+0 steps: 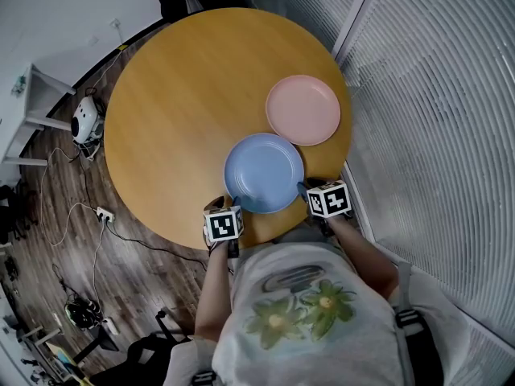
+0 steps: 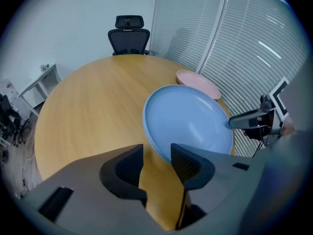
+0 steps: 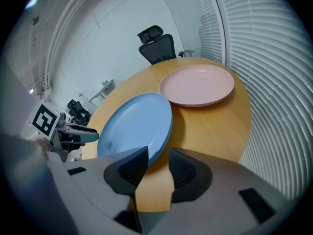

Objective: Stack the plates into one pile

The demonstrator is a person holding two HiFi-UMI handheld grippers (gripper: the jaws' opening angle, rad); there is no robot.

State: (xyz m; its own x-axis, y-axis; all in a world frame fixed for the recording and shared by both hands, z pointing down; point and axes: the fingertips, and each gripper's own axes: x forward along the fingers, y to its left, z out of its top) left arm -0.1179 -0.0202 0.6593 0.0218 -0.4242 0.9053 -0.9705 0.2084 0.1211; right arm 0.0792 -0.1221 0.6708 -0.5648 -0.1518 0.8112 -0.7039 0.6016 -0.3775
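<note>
- Sitting at the near edge of the round table (image 1: 177,111), the blue plate (image 1: 264,172) lies flat with its hollow facing up. The pink plate (image 1: 303,109) is just beyond it, toward the blinds.
- I can't be sure from the head view whether the two rims touch or only come very close. The right gripper view suggests a thin gap.
- My left gripper (image 2: 156,152) has its jaws spread, and the blue rim sits right at the mouth of the gap. No pad is pressing on it.
- My right gripper (image 3: 157,153) is also spread, with the opposite side of the same rim just ahead of its jaws. Nothing is pinched there either.
- I judge the step in hand to be a two-sided pickup of the blue plate. I'd push both grippers further on so each rim sits deep between the pads, then close them together.
- I'd lift level, clear the pink rim before crossing, and set the plate down centred.
- Being round, the plate has no long axis. Only its upward face matters, so I'd keep it level.
</note>
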